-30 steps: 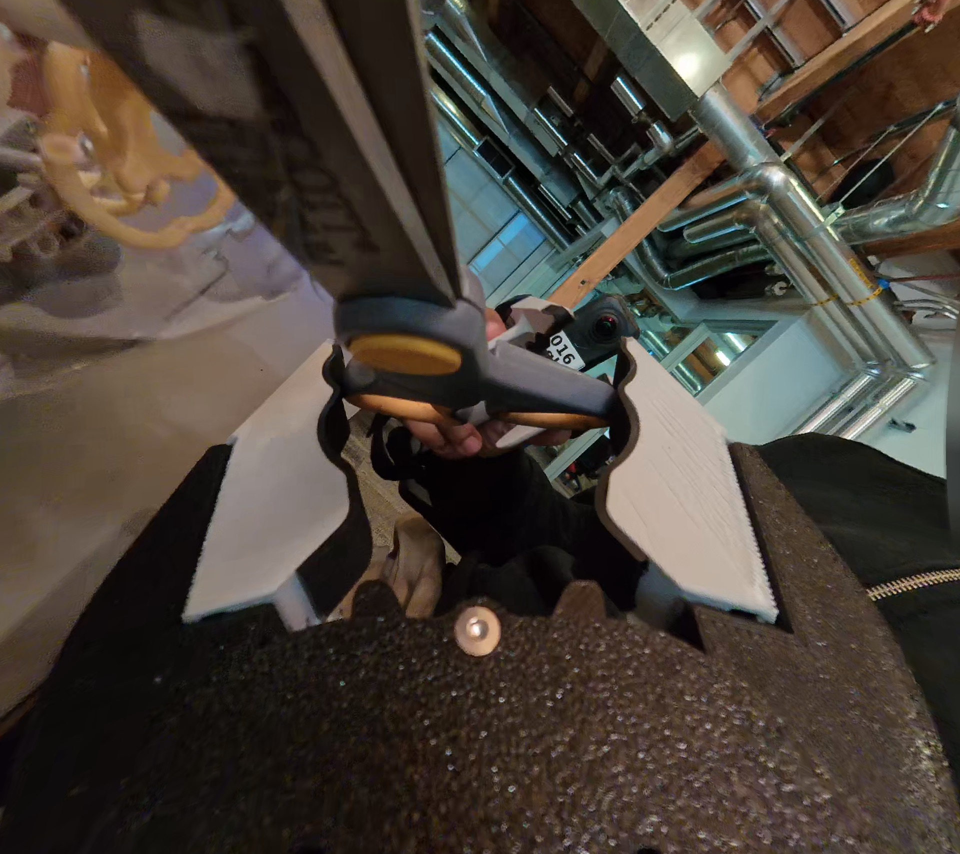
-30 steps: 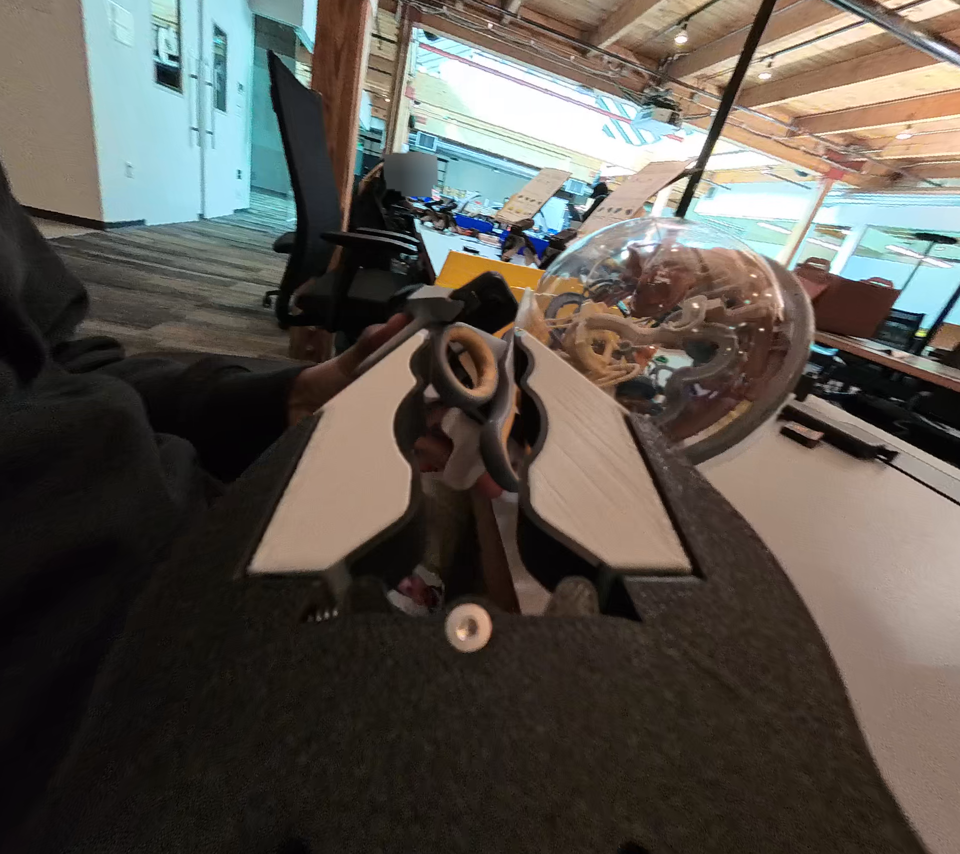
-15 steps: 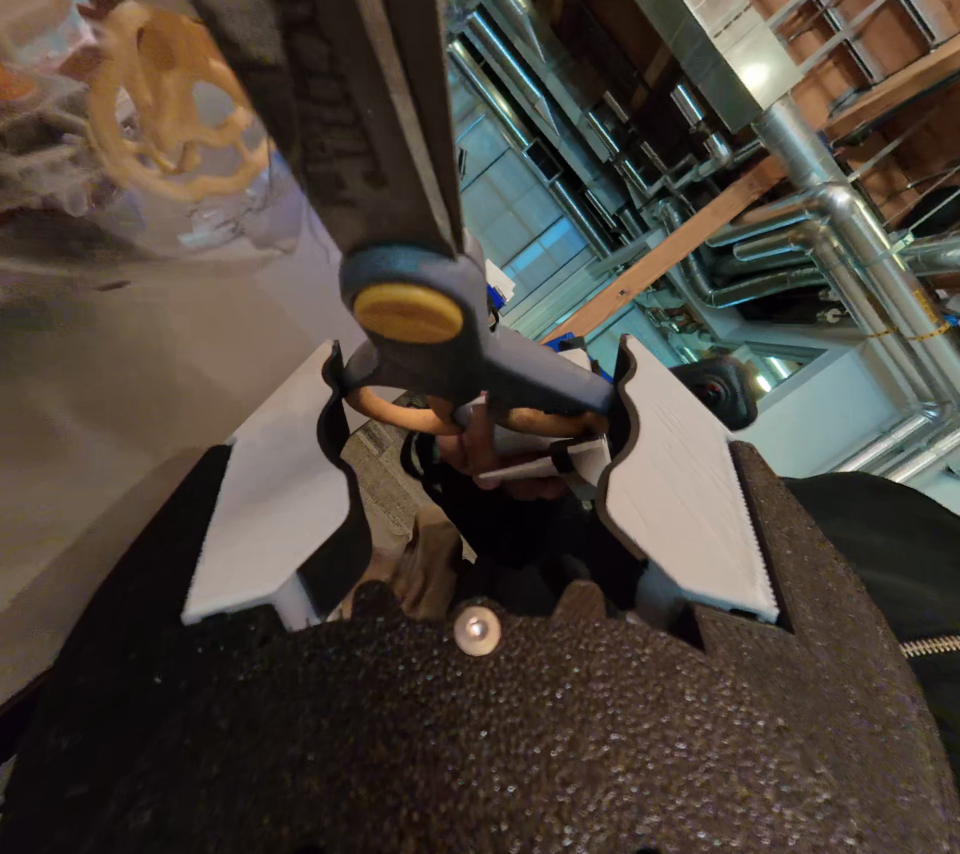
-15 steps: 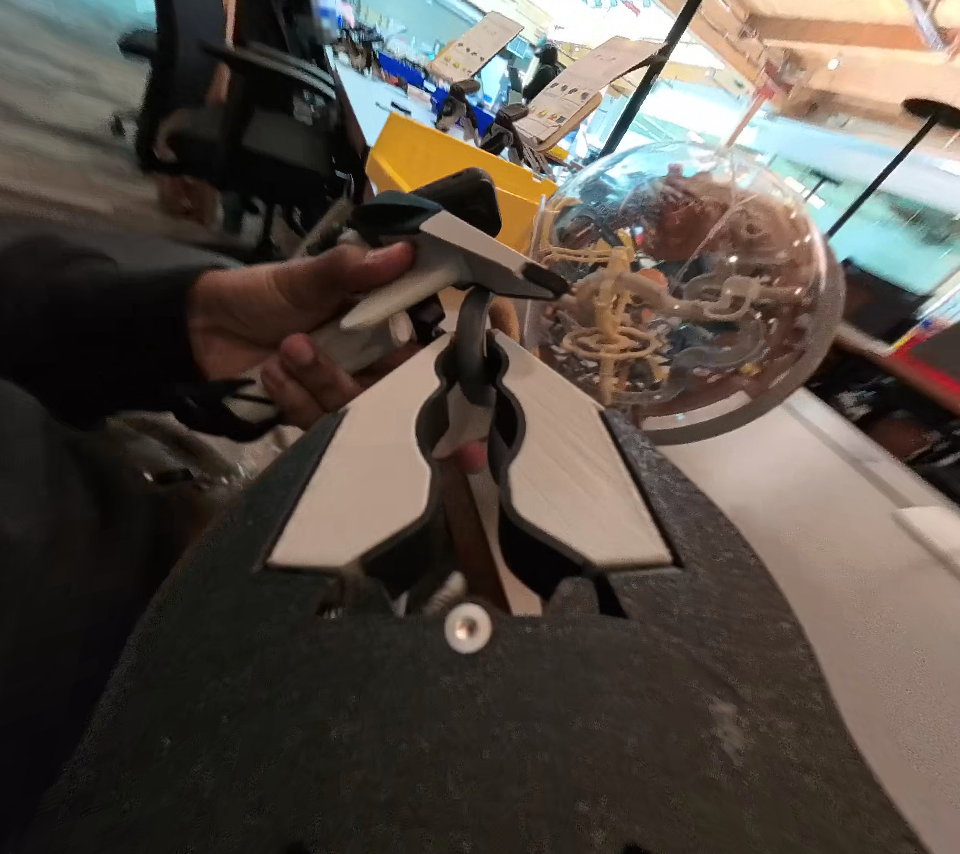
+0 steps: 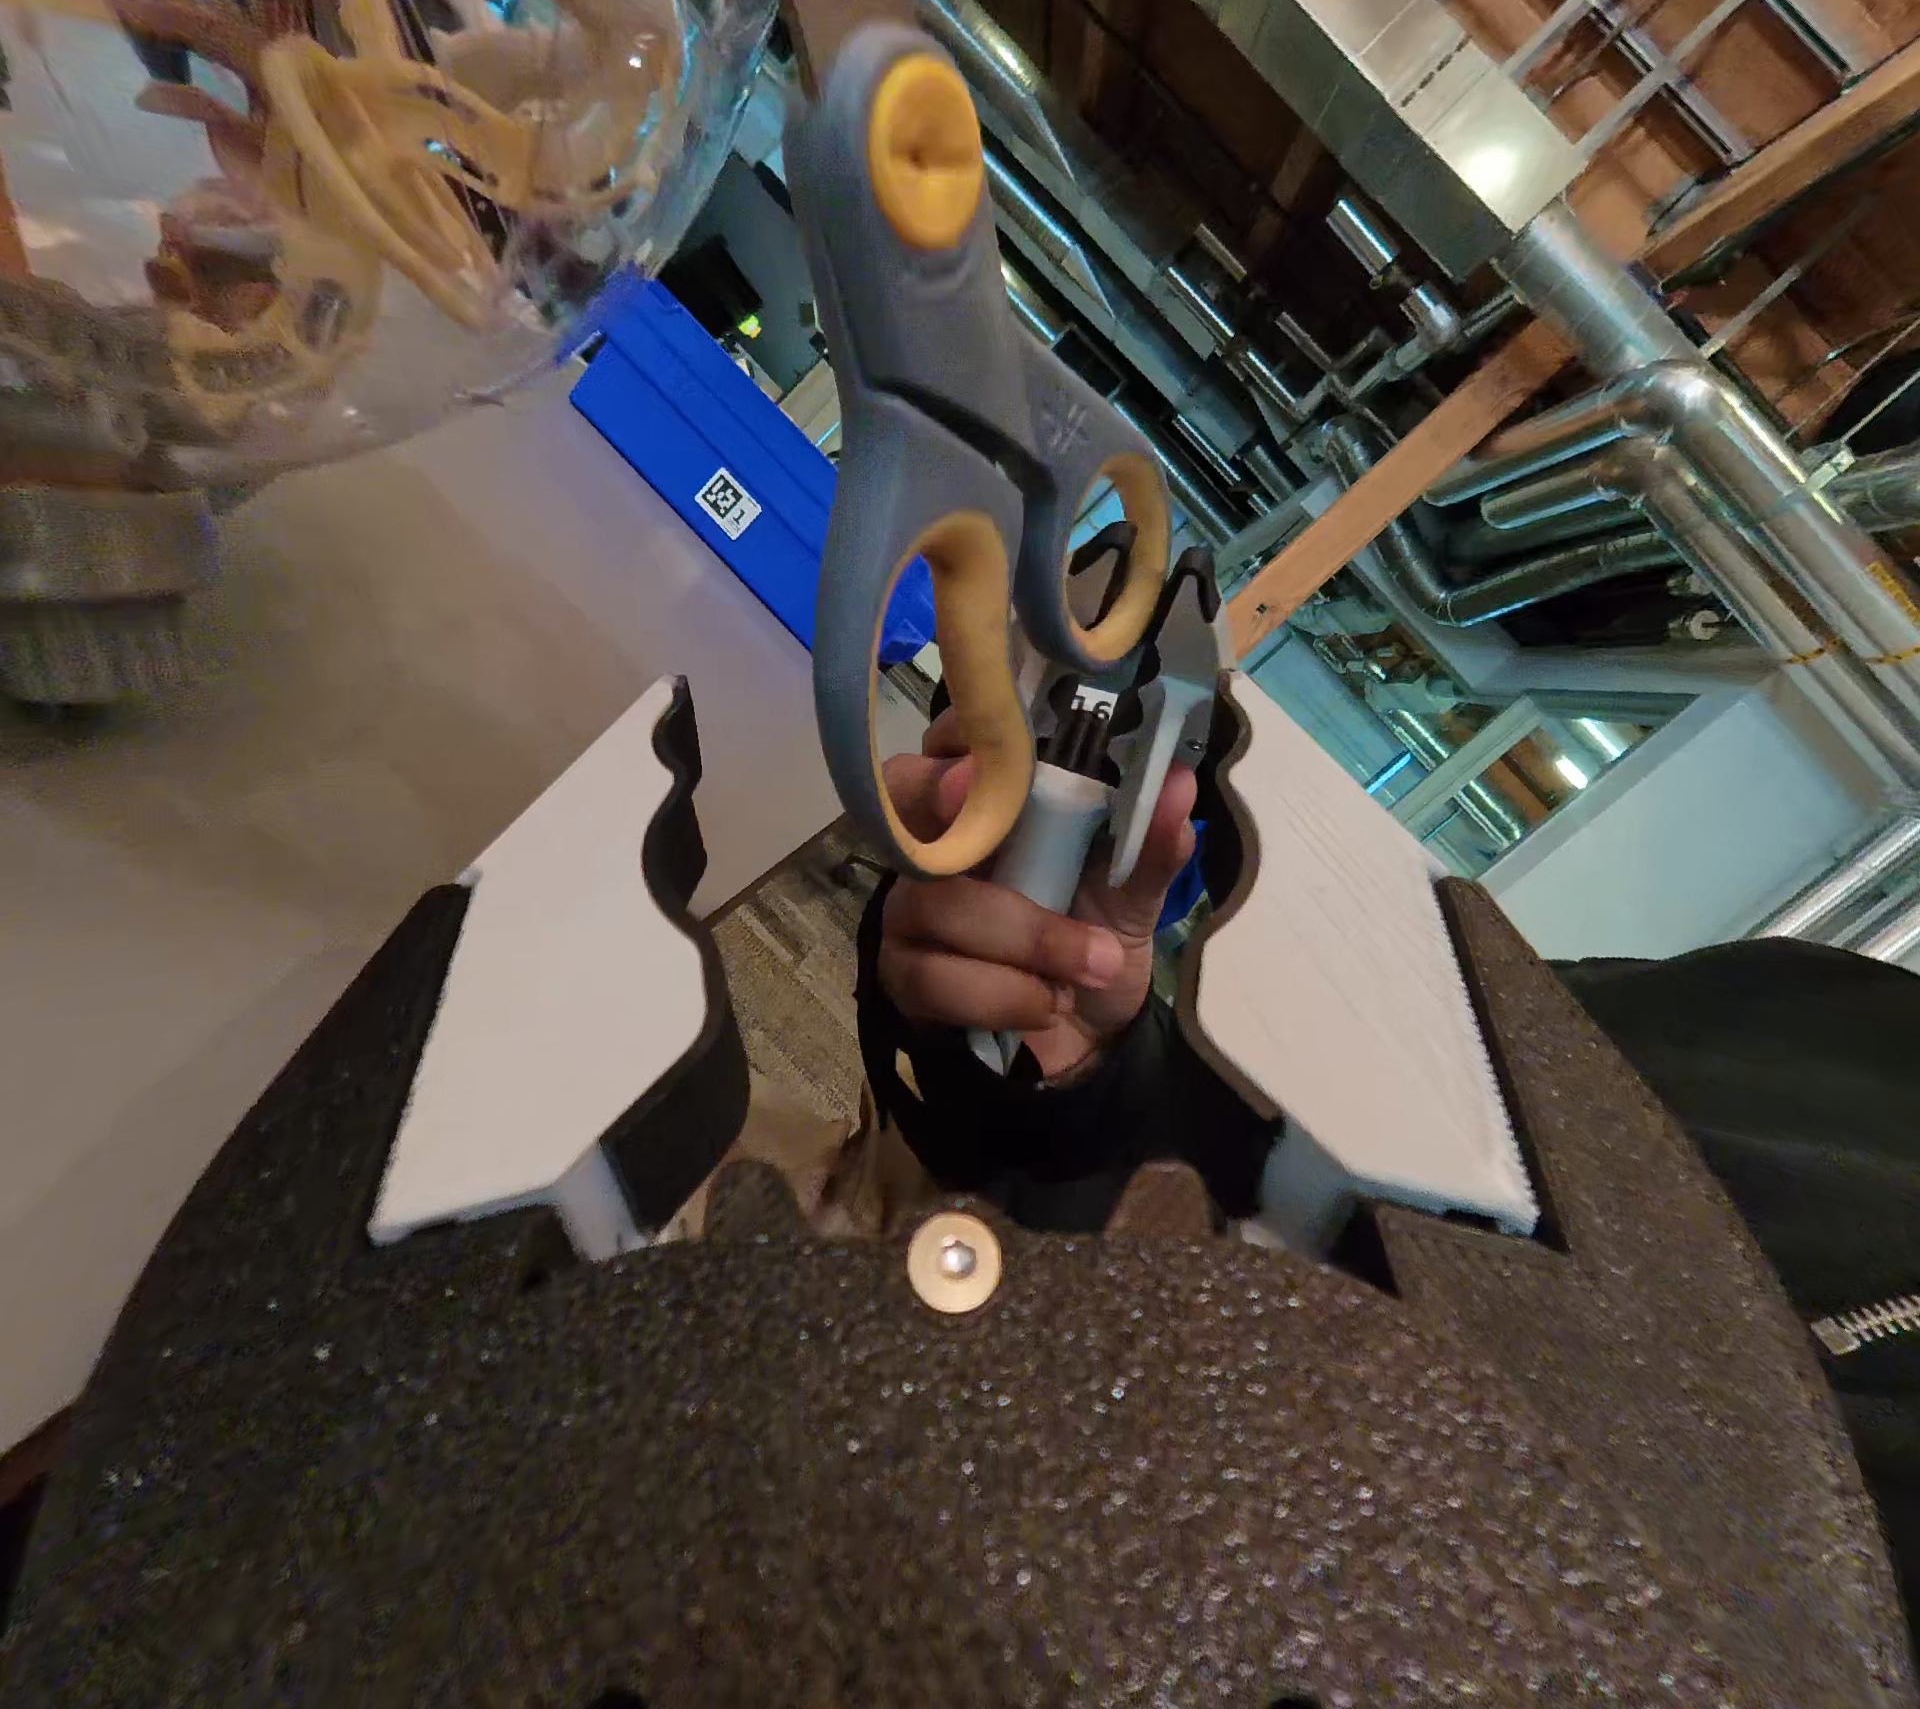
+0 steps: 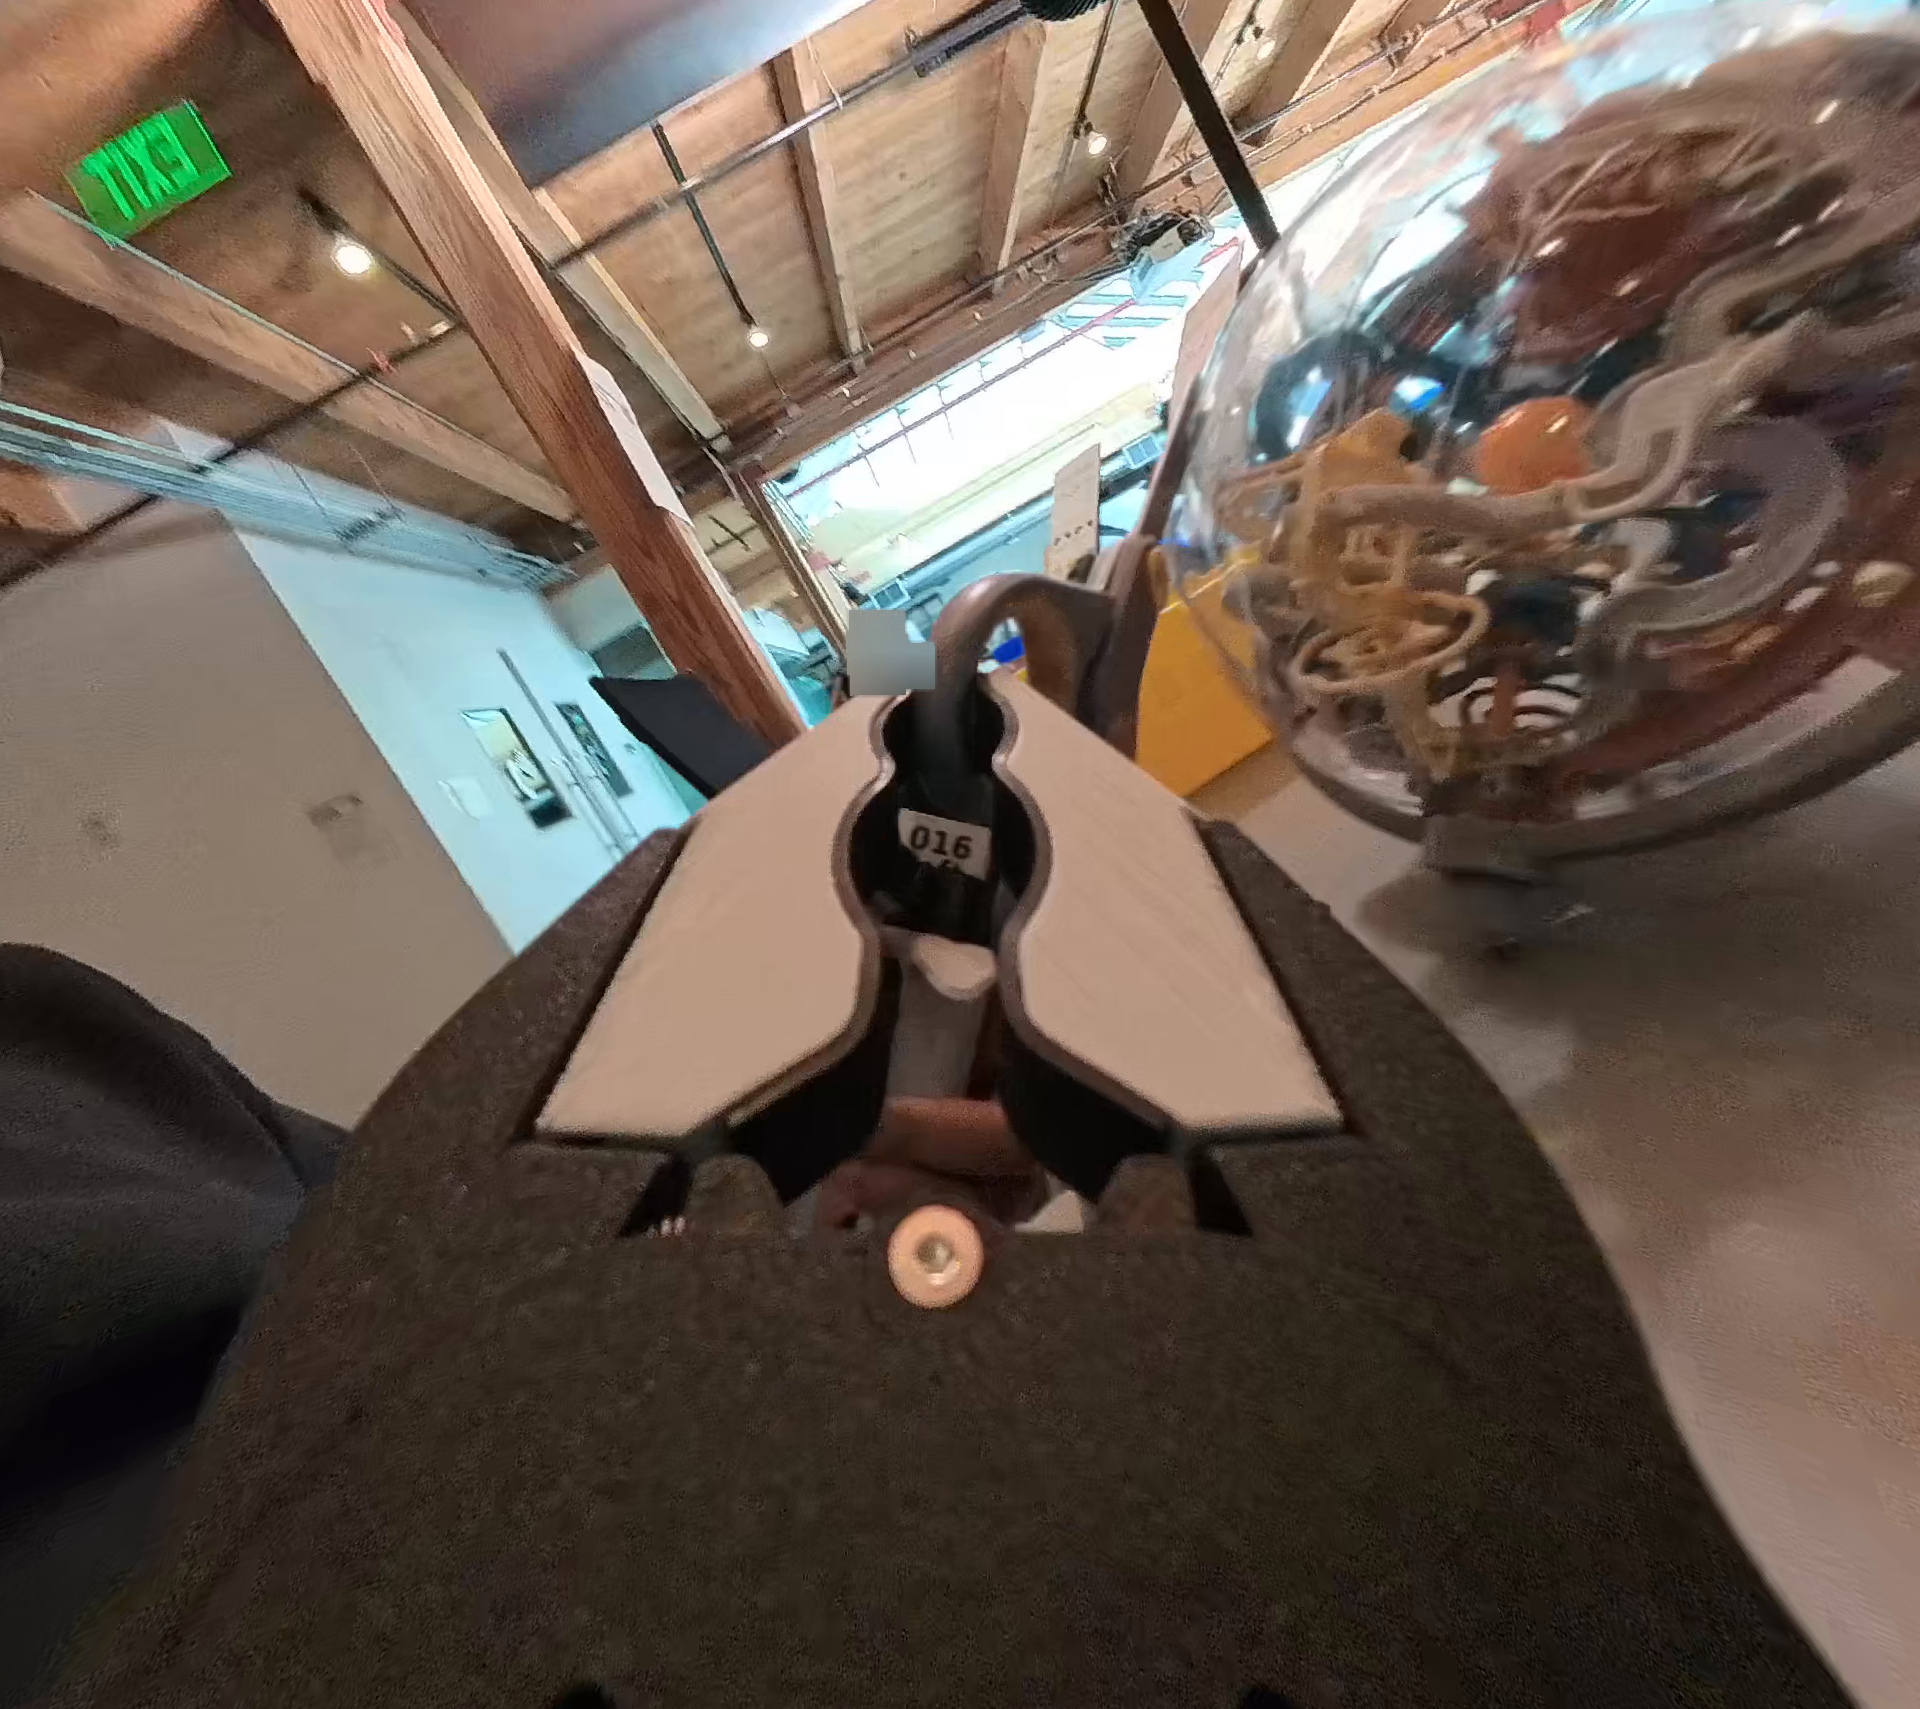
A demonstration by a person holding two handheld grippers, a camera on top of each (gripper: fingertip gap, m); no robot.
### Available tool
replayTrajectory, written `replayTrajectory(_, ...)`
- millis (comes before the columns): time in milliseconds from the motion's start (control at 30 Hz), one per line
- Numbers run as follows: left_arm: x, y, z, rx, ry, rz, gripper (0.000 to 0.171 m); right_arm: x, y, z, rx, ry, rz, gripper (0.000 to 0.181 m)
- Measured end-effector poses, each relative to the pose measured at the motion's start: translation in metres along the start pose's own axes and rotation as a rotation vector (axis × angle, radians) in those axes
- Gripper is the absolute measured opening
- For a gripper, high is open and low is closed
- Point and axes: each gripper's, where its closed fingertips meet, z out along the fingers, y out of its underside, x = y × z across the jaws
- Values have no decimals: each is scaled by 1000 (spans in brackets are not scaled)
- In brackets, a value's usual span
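Broadly, a pale grey tabletop (image 6: 1714, 1088) carries a clear plastic sphere filled with cream and brown maze tracks (image 6: 1558, 464), which sits on a dark stand; a blue plastic bin (image 5: 707, 433) and a yellow bin (image 6: 1195, 703) lie behind it. Grey scissors with yellow-lined handle loops (image 5: 935, 433) hang in the air beside the sphere, blades up, apart from the table. The left gripper (image 5: 951, 703) has its white fingers spread wide; the scissor loops sit between the tips, with no contact visible. The right gripper (image 6: 943, 709), held by a bare hand (image 5: 1018, 953), has its fingers drawn nearly together, apparently clamped on one grey handle loop.
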Motion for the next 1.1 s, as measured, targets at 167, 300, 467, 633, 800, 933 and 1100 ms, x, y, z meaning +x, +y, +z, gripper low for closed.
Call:
replayTrajectory(167, 4, -7, -3, 56, 19, 21, 44, -3, 9, 4, -18, 2, -4, 7)
replayTrajectory(300, 4, -15, -8, 93, 53, -43, 32, -1, 12, 3, -37, 9, 1, 6)
replayTrajectory(467, 8, -18, -12, 104, 171, -199, 10, 5, -14, -8, 79, -6, 86, 6)
replayTrajectory(633, 6, -9, -9, 49, 162, -188, 7, 14, -39, -23, 147, 10, 71, 4)
replayTrajectory(800, 1, -10, -12, 40, 142, -175, 14, 6, -33, -19, 129, 1, 14, 5)
replayTrajectory(933, -12, -23, -21, 108, 39, -121, 29, 1, -37, -21, 146, -10, -40, 5)
replayTrajectory(1100, -17, -30, -27, 90, -90, 35, 44, -1, -29, -17, 130, -12, -40, 4)
